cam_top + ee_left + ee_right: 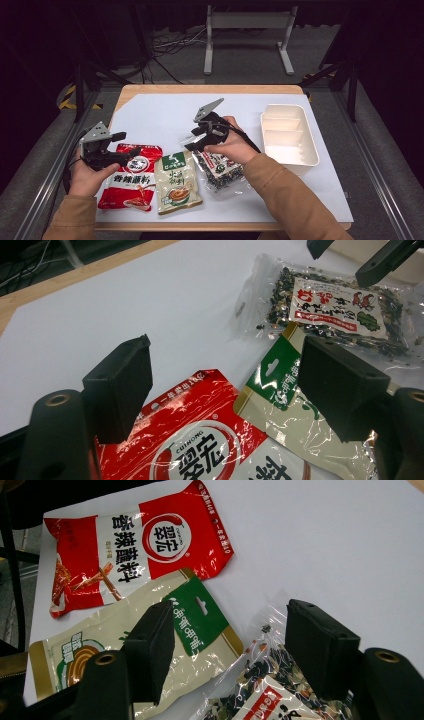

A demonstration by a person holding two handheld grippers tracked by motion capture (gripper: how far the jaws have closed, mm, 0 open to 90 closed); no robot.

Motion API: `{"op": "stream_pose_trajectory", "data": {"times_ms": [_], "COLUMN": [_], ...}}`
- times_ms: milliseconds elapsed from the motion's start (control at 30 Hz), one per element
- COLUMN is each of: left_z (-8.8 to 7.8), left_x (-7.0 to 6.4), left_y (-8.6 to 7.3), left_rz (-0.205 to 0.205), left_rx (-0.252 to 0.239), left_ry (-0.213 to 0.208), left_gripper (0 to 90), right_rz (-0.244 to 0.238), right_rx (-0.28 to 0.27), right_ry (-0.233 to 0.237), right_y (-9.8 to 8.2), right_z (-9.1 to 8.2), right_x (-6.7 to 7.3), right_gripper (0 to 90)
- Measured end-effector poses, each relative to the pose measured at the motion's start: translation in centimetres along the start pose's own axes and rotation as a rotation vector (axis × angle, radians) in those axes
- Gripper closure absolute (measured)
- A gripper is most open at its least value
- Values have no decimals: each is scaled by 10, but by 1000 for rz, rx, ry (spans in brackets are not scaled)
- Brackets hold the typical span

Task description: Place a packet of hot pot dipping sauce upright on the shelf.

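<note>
Three snack packets lie side by side at the table's front. A red packet (131, 177) (200, 440) (135, 545) is on the left, and a beige packet with a green header (176, 182) (280, 390) (200, 617) lies in the middle. A clear packet of dark seaweed mix (222, 172) (335, 307) (270, 695) is on the right. My left gripper (126, 144) (227, 355) is open, its jaws hovering over the red packet's top edge. My right gripper (194, 140) (230, 612) is open too, with nothing between its jaws. It hangs just above the clear packet's top end, near the beige packet's header.
A white tray with compartments (287, 122) stands empty at the right of the white mat (160, 115). The mat's far half is bare. A metal frame stands on the floor beyond the table's far edge.
</note>
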State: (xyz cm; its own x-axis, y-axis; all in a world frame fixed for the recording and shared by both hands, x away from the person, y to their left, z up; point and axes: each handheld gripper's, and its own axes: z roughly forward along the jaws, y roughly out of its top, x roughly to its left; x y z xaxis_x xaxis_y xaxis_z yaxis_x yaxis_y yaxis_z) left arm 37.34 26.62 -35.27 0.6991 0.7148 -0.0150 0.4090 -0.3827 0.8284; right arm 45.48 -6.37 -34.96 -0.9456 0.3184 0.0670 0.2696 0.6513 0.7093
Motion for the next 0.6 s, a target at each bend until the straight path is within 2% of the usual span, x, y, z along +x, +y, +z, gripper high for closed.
{"op": "stream_pose_trajectory", "data": {"times_ms": [433,600], "left_z": [1,1], "left_x": [0,0], "left_y": [-1,-1], "left_rz": [-4,-6], "left_rx": [5,2], "left_ry": [-2,1], "left_gripper": [224,224], "right_rz": [-12,0], "right_rx": [80,117], "right_ry": [21,32], "right_y": [-3,-5], "right_z": [34,46], "right_x": [-4,-6], "right_gripper": [333,332]}}
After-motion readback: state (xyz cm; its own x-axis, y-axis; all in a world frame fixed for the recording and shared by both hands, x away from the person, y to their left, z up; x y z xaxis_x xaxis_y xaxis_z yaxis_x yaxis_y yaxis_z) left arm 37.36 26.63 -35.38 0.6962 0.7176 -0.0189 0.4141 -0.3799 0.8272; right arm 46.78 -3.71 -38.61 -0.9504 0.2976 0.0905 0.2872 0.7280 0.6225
